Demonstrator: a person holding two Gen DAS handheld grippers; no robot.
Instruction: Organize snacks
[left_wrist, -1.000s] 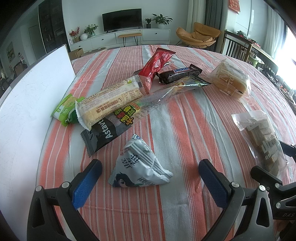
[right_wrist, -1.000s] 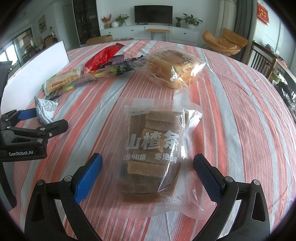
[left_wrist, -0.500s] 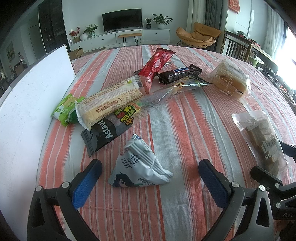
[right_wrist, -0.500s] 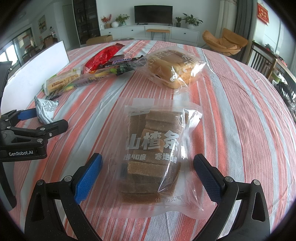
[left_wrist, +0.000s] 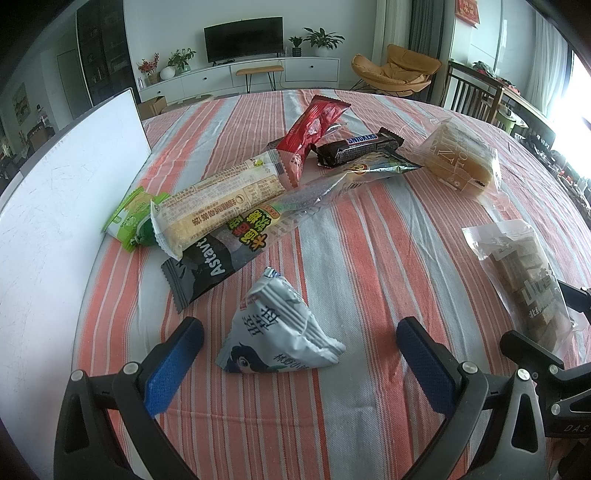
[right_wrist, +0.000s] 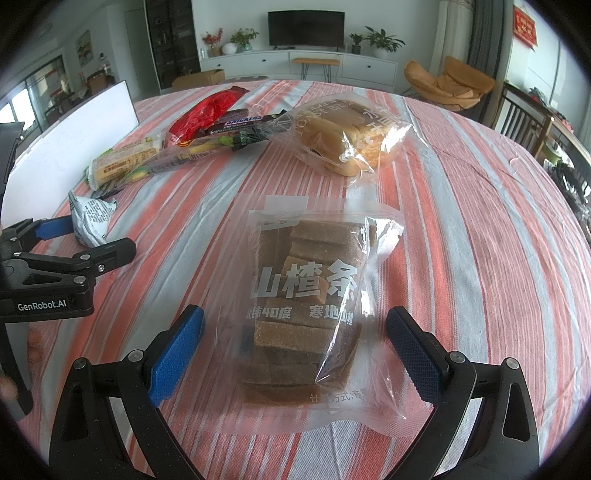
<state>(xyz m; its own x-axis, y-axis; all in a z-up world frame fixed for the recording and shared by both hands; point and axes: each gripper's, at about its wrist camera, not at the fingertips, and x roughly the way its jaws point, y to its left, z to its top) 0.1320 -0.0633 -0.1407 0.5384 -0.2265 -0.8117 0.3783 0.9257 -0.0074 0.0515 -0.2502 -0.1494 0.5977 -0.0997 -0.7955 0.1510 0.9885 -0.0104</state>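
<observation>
Left tool (left_wrist: 299, 356) is spread wide and pinches nothing; a small white triangular snack pouch (left_wrist: 279, 326) lies on the striped bench (left_wrist: 388, 236) between its blue pads, touching neither. At 11 o'clock from the pouch sits an untidy heap: a dark Astavi wrapper (left_wrist: 207, 267), a long cracker pack (left_wrist: 221, 205), a green packet (left_wrist: 131, 218), and farther at 12 o'clock a red packet (left_wrist: 314, 125) and a Snickers bar (left_wrist: 358, 147). Bagged toast (left_wrist: 460, 162) rests at 2 o'clock, a white board (left_wrist: 55, 206) at 9 o'clock.

Right tool (right_wrist: 293, 341) is likewise spread and empty, its pads flanking a clear bag of hawthorn strips (right_wrist: 306, 295) without contact. The toast lies at 12 o'clock, the heap at 10 o'clock.

Judging by this scatter, sorting has hardly begun: nothing looks grouped, and every snack is left to place.
</observation>
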